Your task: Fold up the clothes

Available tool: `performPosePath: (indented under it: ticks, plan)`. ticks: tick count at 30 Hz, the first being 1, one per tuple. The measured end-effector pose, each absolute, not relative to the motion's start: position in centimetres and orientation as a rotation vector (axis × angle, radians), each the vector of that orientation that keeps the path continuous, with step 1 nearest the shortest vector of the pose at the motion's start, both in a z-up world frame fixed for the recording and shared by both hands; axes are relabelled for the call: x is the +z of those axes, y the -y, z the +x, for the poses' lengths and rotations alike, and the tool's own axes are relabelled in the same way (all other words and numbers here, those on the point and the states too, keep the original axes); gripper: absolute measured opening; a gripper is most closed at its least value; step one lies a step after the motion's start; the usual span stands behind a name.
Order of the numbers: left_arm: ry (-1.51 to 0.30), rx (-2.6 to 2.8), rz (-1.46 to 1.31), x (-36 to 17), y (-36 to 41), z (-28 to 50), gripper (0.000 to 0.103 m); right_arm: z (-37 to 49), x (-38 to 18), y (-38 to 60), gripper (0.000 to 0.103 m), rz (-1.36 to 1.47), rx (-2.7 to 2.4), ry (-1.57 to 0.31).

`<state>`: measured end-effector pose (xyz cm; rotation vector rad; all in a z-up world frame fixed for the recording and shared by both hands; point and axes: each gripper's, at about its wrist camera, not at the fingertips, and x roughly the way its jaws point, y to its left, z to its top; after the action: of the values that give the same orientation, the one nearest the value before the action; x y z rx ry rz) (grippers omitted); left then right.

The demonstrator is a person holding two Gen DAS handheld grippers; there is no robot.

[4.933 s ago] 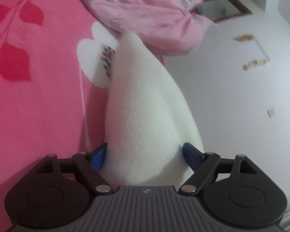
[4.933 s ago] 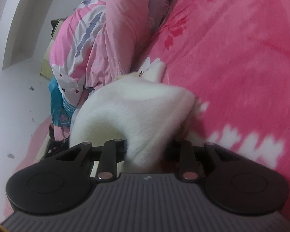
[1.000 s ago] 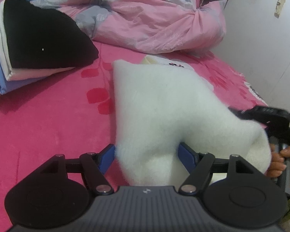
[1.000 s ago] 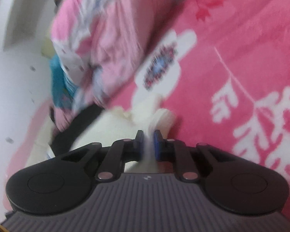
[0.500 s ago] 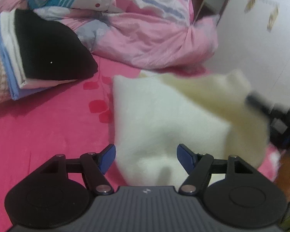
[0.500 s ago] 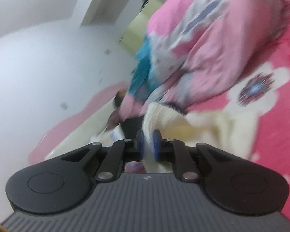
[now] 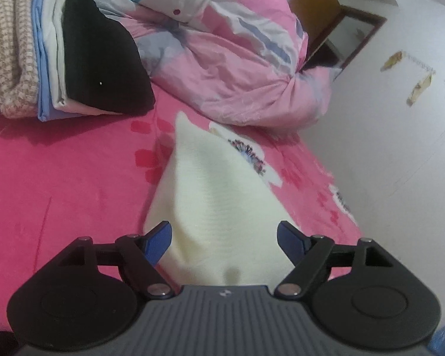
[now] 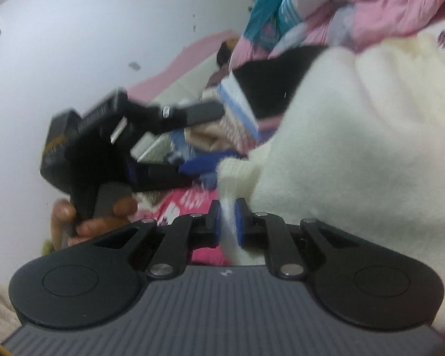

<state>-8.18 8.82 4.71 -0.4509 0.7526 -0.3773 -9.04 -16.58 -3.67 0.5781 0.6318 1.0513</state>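
One cream fleece garment mid-fold on pink bed. Right gripper pinched on its edge; left gripper opening, fleece between jaws, unpressed. Finished stack near far-left corner. Fold left to complete.

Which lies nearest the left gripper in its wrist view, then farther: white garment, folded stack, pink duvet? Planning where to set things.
From the left gripper:
1. White garment, between its opening fingers.
2. Folded stack, upper left.
3. Pink duvet, behind, upper middle.
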Motion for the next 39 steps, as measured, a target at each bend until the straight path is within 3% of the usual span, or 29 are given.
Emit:
performPosePath:
  ticks: [5, 14, 16, 23, 27, 33, 39]
  plan:
    - [-0.768, -0.263, -0.276, 4.0, -6.8, -8.4, 0.079, -10.2, -5.2, 14.6, 0.009, 0.527, 1.111, -0.712]
    - [-0.802, -0.212, -0.207, 2.6, -5.5, -7.5, 0.079, -11.1, -8.5, 13.4, 0.009, 0.480, 1.062, -0.824]
    - [-0.819, -0.209, -0.206, 1.9, -5.3, -7.2, 0.081, -11.6, -7.7, 13.9, 0.013, 0.458, 1.039, -0.816]
    - [-0.822, -0.233, -0.229, 1.4, -6.4, -6.9, 0.085, -15.0, -3.5, 18.8, 0.043, 0.369, 1.013, -0.698]
    - [-0.786, -0.236, -0.209, 2.5, -6.4, -6.7, 0.085, -15.9, -1.7, 23.9, 0.049, 0.428, 1.023, -0.610]
    - [-0.712, -0.305, -0.137, 4.4, -3.8, -6.1, 0.085, -13.9, -2.2, 30.8, 0.049, 0.578, 0.879, -0.499]
    - [-0.683, -0.335, 0.025, 4.8, 0.2, -4.6, 0.084, -9.3, -3.9, 29.9, 0.046, 0.617, 0.750, -0.531]
